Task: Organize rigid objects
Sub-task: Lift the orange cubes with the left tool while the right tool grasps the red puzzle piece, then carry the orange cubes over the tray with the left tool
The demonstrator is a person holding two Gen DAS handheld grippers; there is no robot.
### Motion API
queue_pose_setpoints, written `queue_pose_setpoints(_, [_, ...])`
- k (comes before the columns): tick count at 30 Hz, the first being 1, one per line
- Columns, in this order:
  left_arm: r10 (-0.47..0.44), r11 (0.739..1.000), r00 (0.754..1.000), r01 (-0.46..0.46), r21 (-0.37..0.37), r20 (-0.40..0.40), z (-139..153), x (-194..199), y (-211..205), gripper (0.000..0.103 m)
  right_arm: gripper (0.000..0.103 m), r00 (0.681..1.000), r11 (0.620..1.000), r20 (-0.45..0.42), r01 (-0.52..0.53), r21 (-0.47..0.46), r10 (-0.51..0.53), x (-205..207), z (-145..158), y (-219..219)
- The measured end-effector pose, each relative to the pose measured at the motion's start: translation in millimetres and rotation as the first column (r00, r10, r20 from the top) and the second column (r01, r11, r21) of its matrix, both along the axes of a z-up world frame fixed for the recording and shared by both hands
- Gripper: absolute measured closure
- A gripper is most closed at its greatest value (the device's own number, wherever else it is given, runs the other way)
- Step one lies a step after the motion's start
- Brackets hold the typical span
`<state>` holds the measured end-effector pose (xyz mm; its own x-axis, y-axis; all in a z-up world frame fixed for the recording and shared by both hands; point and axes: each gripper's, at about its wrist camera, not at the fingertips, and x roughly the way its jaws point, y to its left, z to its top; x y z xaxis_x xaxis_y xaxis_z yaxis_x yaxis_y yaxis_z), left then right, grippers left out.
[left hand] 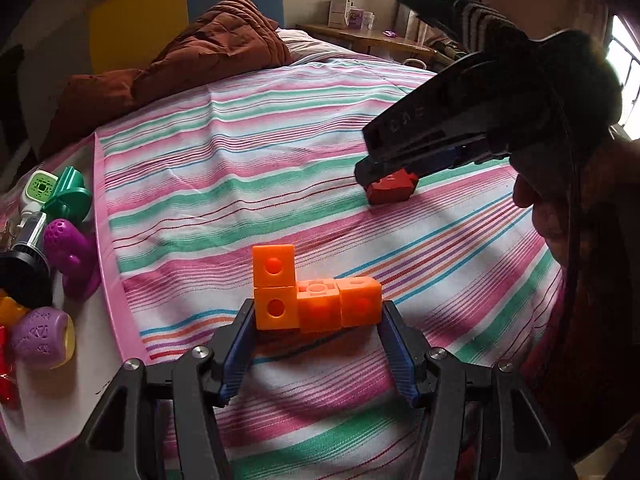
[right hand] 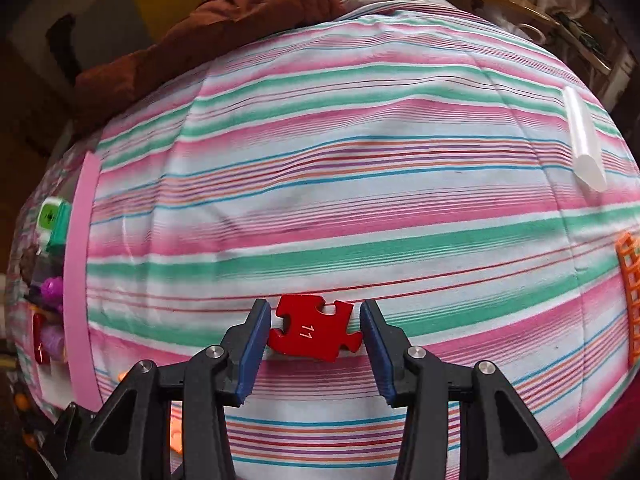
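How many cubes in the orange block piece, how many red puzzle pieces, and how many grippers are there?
Orange cubes: 4
Red puzzle piece: 1
Grippers: 2, left gripper and right gripper
Total: 7

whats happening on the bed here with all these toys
A person is sorting small plastic toys on a striped bedsheet, with a hand-held gripper in each hand. The left hand-held gripper grips an L-shaped piece made of orange plastic cubes by its two ends. The right hand-held gripper has its fingers on either side of a flat red jigsaw-shaped piece marked 11. More toys lie gathered on a white tray with a pink rim at the left.
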<state>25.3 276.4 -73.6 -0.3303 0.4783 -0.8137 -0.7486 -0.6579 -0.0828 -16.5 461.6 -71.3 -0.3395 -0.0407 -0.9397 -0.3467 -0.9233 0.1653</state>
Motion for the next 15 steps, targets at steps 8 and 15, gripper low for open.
queue_pose_setpoints(8, [0.033,0.999,0.999,-0.033,-0.01,-0.004,3.7,5.1,-19.3,0.043,0.052,0.988,0.976,0.051,-0.151,0.154,0.145,-5.2,-5.9,-35.6])
queue_pose_setpoints(15, [0.074,0.997,0.997,-0.074,-0.001,-0.004,14.2,2.8,-33.7,0.043,0.054,0.989,0.976,0.045,-0.146,0.16,0.141,-2.7,-5.6,-33.3])
